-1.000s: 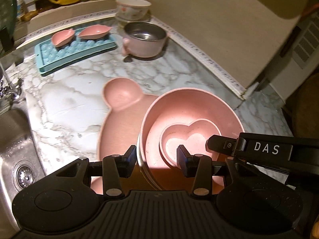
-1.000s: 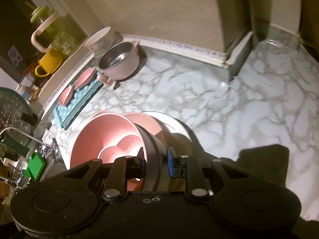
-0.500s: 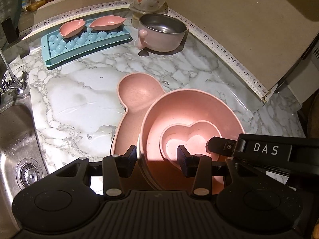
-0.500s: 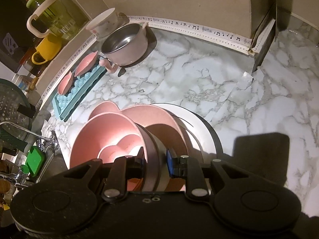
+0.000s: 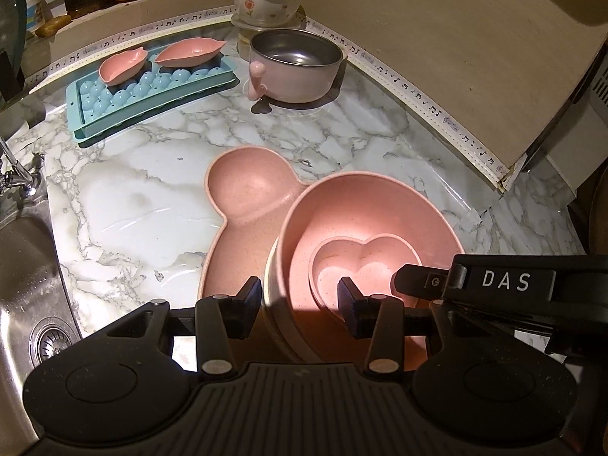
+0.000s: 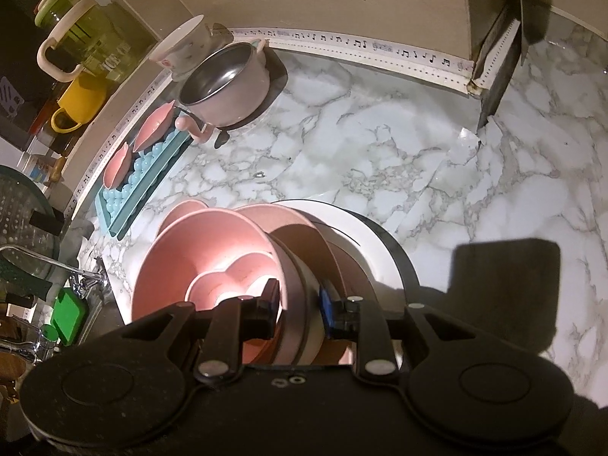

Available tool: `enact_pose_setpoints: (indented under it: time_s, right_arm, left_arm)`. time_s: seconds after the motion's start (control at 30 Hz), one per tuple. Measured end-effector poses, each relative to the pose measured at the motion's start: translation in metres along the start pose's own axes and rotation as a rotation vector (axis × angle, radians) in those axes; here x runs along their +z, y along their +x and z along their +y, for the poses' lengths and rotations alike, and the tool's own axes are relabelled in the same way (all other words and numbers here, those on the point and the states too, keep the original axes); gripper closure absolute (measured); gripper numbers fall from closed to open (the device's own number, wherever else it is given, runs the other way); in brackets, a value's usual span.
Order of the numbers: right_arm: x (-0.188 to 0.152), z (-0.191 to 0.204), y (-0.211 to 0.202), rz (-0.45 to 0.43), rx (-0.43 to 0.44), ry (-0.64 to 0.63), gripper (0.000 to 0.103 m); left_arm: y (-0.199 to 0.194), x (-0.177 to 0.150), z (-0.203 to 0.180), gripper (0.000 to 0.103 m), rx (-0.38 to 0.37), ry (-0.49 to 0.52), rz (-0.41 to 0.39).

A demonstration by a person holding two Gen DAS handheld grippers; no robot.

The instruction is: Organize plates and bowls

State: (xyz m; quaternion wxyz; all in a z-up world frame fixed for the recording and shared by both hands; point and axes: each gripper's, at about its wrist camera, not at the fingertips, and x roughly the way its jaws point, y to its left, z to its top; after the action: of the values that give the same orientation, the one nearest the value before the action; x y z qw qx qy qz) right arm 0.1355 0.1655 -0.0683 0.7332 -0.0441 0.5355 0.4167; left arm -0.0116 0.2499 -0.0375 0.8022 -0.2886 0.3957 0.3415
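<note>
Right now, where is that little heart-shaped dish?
The heart-shaped dish sits inside the big pink bowl, low in the middle of both views, just ahead of the tools. That bowl rests on a pink plate on the marble counter.

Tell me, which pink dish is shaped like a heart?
The small heart dish nested inside the big round bowl; the other pink dishes are round or leaf-shaped.

Marble counter [image 5: 152, 205] gleams under warm light, beige wall [image 5: 437, 38] behind (music-note trim [image 6: 380, 47] along its foot), steel sink [image 5: 22, 266] at one edge.
</note>
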Motion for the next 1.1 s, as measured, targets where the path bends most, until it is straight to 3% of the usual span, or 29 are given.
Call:
enact_pose_setpoints:
  time_s: [0.33,0.53,1.1]
  right_arm:
    - [-0.006,-0.005,-0.005,-0.014,0.003,0.013,0.074]
    - [-0.01,-0.006,-0.017,-0.043,0.013,0.008,0.071]
    - [-0.037,0.003,-0.076,-0.229,0.014,-0.141,0.037]
  left_arm:
    - [-0.005,-0.003,-0.002,0.059,-0.017,0.0,-0.001]
    - [-0.012,-0.009,-0.003,0.053,-0.026,0.013,-0.013]
    - [-0.062,-0.023,-0.004,0.033,-0.058,0.146,-0.171]
